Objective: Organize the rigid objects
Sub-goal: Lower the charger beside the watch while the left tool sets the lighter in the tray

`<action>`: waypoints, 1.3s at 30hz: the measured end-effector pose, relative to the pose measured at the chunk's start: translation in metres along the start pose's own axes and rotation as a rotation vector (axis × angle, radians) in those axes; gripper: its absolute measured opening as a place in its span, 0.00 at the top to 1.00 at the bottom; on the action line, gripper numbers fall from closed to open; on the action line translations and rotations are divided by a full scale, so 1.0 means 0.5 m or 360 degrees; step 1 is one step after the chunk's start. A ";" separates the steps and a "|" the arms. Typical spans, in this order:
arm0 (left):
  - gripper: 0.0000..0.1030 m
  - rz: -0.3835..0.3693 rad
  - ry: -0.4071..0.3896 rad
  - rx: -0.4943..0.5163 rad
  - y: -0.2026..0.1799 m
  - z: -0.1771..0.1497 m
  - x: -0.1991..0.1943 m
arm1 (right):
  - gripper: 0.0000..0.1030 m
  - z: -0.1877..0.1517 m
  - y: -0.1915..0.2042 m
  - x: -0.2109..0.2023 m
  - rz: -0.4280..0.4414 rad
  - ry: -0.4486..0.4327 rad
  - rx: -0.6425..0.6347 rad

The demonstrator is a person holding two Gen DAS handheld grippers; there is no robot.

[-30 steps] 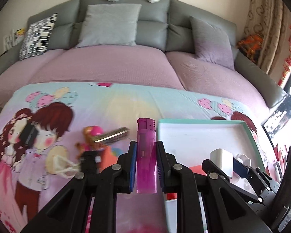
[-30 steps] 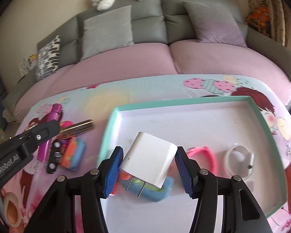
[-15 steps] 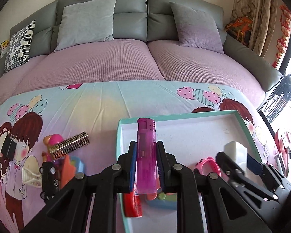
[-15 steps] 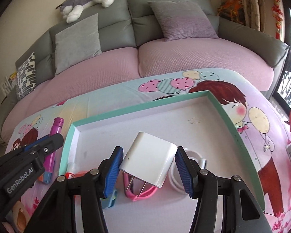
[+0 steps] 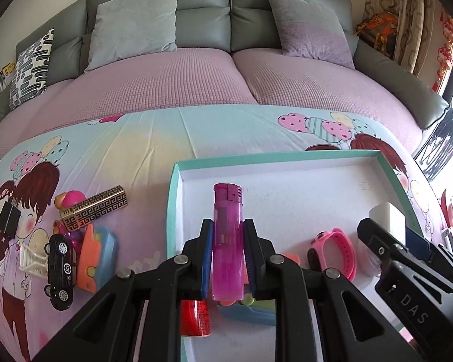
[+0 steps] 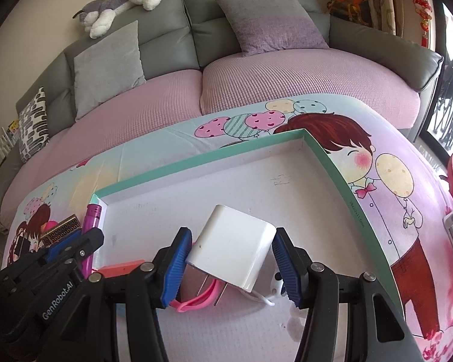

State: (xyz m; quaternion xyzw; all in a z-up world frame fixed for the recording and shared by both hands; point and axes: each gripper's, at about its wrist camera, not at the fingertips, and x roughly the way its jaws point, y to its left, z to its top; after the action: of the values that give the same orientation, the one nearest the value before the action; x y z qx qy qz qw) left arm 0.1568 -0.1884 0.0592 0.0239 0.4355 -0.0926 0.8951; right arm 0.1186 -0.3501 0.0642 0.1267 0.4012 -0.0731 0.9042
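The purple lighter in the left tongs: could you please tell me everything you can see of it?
The purple lighter is a slim stick of translucent magenta plastic with an opaque pink cap at its far end. It stands roughly upright in the left wrist view, clamped on both sides by the blue pads of the left tongs, which are shut on its lower body. It is held above the white floor of the teal-rimmed tray.

I see my right gripper [image 6: 231, 267] clamped on white charger [image 6: 234, 247] | over teal-rimmed tray [image 6: 178, 166] | pink band [image 6: 196, 300] under prongs | left gripper [image 6: 60, 253] at tray's left edge
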 end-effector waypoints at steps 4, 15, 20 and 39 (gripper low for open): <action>0.80 0.0014 0.0014 0.0006 -0.001 -0.005 0.007 | 0.43 -0.001 -0.002 0.002 0.0012 0.0003 0.0008; 0.80 0.0023 0.0053 0.0017 -0.005 -0.015 0.019 | 0.43 -0.006 0.008 0.013 -0.0001 0.0031 -0.0019; 0.80 0.0024 0.0070 0.0008 -0.002 -0.016 0.025 | 0.43 -0.008 0.011 0.017 -0.0007 0.0042 -0.0033; 0.80 -0.0006 0.0069 -0.0046 0.010 -0.013 0.007 | 0.42 0.001 0.020 -0.004 -0.0001 -0.0021 -0.0047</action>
State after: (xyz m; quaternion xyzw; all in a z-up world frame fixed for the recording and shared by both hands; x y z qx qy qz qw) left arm 0.1550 -0.1832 0.0522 0.0120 0.4563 -0.0875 0.8854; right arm 0.1199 -0.3407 0.0678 0.1126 0.3963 -0.0683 0.9086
